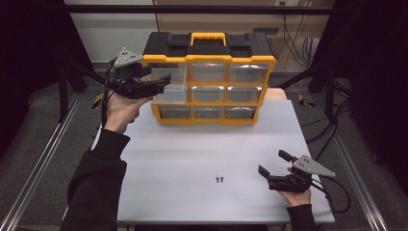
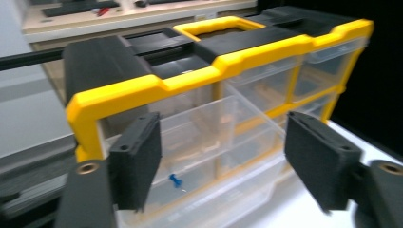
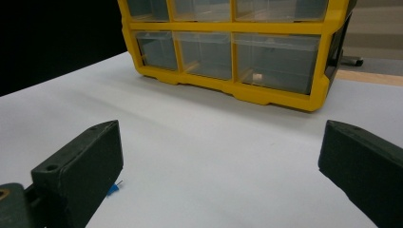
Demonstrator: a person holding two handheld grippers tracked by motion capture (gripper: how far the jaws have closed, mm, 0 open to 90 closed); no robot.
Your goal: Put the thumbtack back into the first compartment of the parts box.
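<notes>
A yellow and black drawer organizer point(image 1: 211, 60) with clear drawers stands at the back of the white table point(image 1: 192, 149). Its top left drawer point(image 1: 175, 85) is pulled out. My left gripper point(image 1: 165, 81) hovers at that drawer, open, with nothing pressed between its pads. In the left gripper view the open jaws point(image 2: 221, 128) frame the drawer point(image 2: 209, 142), and a blue push pin point(image 2: 176, 180) lies inside it. My right gripper point(image 1: 273, 162) rests low at the front right, open and empty. Small blue pins point(image 1: 220, 180) lie on the table to its left, one of them beside the left jaw point(image 3: 113, 189).
The other drawers point(image 1: 226, 91) of the organizer are pushed in. Metal frame rails point(image 1: 43, 159) run along both sides of the table. Cables point(image 1: 332, 192) trail from the right gripper over the table's right edge. A bare white surface lies between the organizer and the pins.
</notes>
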